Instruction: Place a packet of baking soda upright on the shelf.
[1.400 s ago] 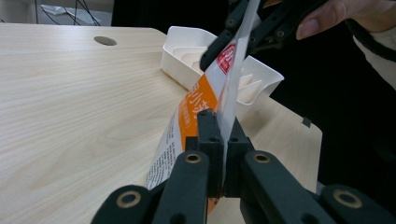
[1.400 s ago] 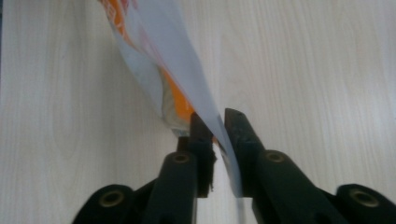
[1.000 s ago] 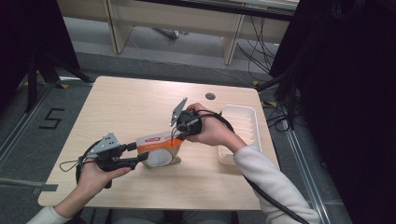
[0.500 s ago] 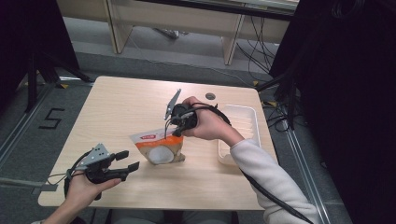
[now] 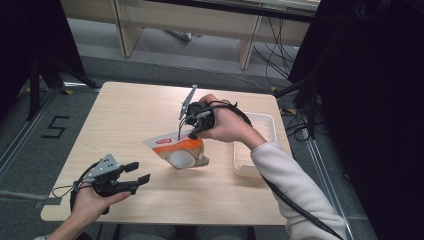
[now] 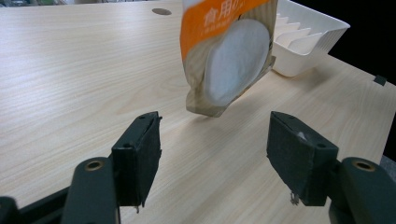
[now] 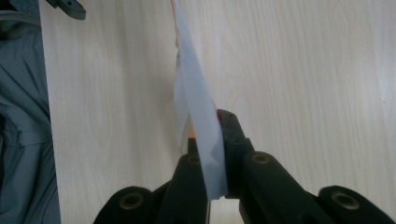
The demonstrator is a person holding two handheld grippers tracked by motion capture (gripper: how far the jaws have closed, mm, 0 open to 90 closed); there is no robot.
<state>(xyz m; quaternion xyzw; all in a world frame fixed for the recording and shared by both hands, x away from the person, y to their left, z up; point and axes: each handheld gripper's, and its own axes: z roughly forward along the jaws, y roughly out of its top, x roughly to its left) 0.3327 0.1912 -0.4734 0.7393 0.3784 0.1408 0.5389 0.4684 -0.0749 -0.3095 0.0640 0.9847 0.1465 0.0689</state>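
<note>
The right tool (image 5: 187, 131) pinched the top edge of the pouch (image 5: 181, 152), which hung tilted just above the counter (image 5: 125, 115); carrying it looked like the step, perhaps toward the white tray (image 5: 267, 125) beside it. The left tool (image 5: 137, 172) sat spread, near the pouch and apart from it

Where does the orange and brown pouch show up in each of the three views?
High view: pouch at table centre, hanging from the right gripper.
Left gripper view: top centre, beyond the open jaws.
Right gripper view: edge-on, centre, clamped between the jaws.
Shared landmark: the wooden table.
</note>
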